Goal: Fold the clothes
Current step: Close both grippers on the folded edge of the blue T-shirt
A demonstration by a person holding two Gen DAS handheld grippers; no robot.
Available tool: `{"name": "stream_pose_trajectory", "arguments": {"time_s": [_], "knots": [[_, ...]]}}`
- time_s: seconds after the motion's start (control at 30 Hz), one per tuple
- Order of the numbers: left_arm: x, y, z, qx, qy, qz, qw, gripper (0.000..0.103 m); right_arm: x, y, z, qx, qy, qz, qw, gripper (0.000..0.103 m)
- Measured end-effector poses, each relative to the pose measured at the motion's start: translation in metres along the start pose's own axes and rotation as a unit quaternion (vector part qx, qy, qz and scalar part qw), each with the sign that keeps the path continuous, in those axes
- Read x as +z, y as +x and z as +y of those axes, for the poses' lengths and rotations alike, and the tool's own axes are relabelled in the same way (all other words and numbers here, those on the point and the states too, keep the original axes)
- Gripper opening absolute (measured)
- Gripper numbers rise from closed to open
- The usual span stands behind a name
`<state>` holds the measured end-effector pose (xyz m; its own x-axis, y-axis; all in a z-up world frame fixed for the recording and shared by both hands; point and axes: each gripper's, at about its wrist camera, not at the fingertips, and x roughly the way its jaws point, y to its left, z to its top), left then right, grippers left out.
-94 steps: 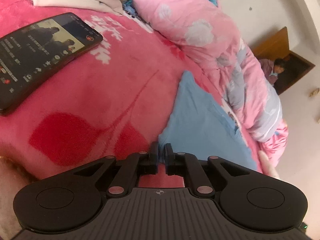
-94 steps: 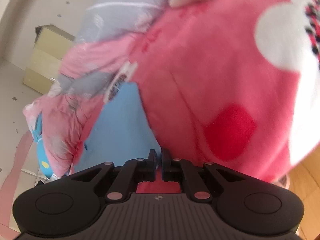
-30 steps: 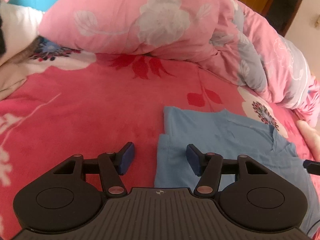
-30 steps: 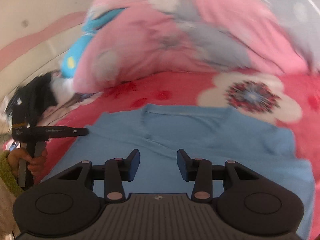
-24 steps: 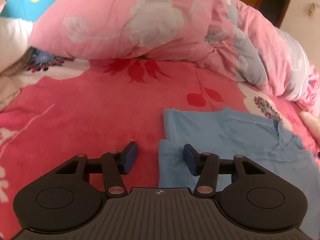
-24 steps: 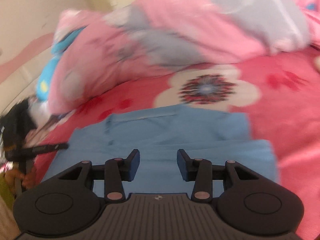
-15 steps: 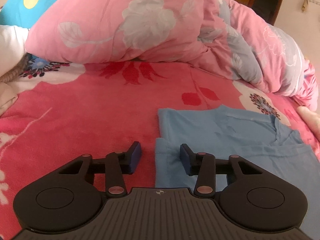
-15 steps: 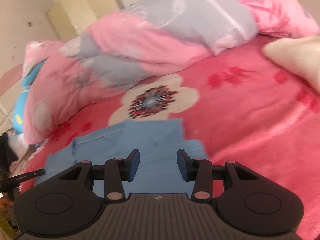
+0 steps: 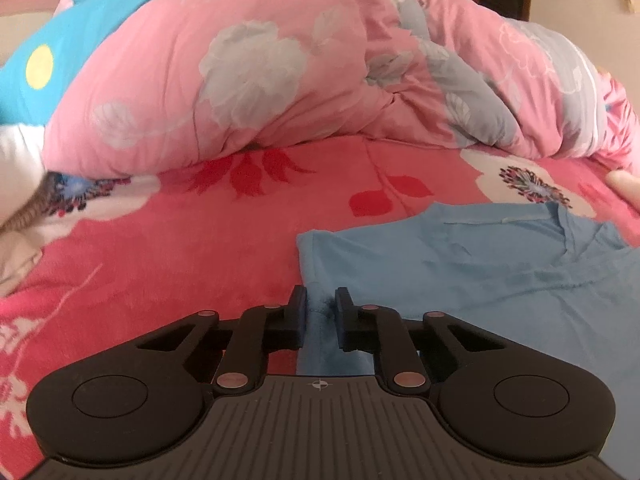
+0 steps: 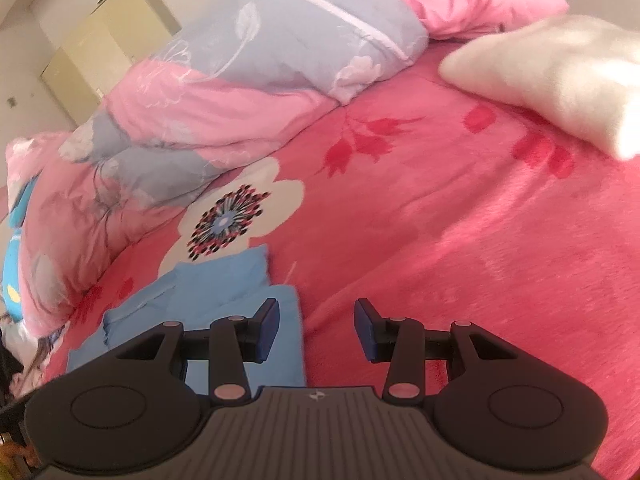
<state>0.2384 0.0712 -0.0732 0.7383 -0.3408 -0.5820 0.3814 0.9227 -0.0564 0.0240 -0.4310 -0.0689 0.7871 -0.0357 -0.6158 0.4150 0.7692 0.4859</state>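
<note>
Pink floral blanket [image 9: 168, 264] covers bed, quilt [image 9: 280, 80] heaped behind. Left gripper [image 9: 321, 312] jaws just closing, now pinching left edge of blue shirt [image 9: 500, 272]. Shirt runs crosswise, left to right. Right gripper [image 10: 316, 330] parted, empty, straddling shirt's right edge.

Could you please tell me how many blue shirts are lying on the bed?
1: the shirt lies on the bed, its edge pinched in the left tongs. Others may be hidden.

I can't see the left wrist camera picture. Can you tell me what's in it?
The left gripper has just been closing, and its fingers pinch the edge of a blue shirt on a red flowered blanket. A pink quilt is piled behind.
</note>
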Motion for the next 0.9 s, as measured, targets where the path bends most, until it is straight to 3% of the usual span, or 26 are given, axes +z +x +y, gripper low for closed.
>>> {"name": "stream_pose_trajectory", "arguments": {"time_s": [0.33, 0.43, 0.7, 0.77, 0.83, 0.9], "knots": [[-0.002, -0.005, 0.000, 0.016, 0.003, -0.014, 0.9998, 0.008, 0.014, 0.021, -0.028, 0.036, 0.069, 0.019, 0.997, 0.051], [-0.002, -0.004, -0.001, 0.021, 0.007, -0.016, 0.9996, 0.008, 0.018, 0.035, -0.018, 0.062, 0.051, 0.042, 0.996, 0.051], [-0.002, -0.005, 0.002, 0.022, 0.000, -0.019, 0.9996, 0.007, 0.019, 0.059, 0.010, 0.071, -0.017, 0.070, 0.995, 0.048], [-0.001, -0.005, 0.002, 0.024, -0.002, -0.019, 0.9995, 0.007, 0.015, 0.057, 0.022, 0.061, -0.053, 0.065, 0.995, 0.036], [-0.001, -0.005, 0.003, 0.026, -0.005, -0.020, 0.9994, 0.006, 0.012, 0.053, 0.031, 0.053, -0.078, 0.052, 0.994, 0.011], [0.000, -0.008, 0.004, 0.026, -0.007, -0.024, 0.9994, 0.006, 0.010, 0.047, 0.039, 0.049, -0.096, 0.034, 0.994, 0.006]]}}
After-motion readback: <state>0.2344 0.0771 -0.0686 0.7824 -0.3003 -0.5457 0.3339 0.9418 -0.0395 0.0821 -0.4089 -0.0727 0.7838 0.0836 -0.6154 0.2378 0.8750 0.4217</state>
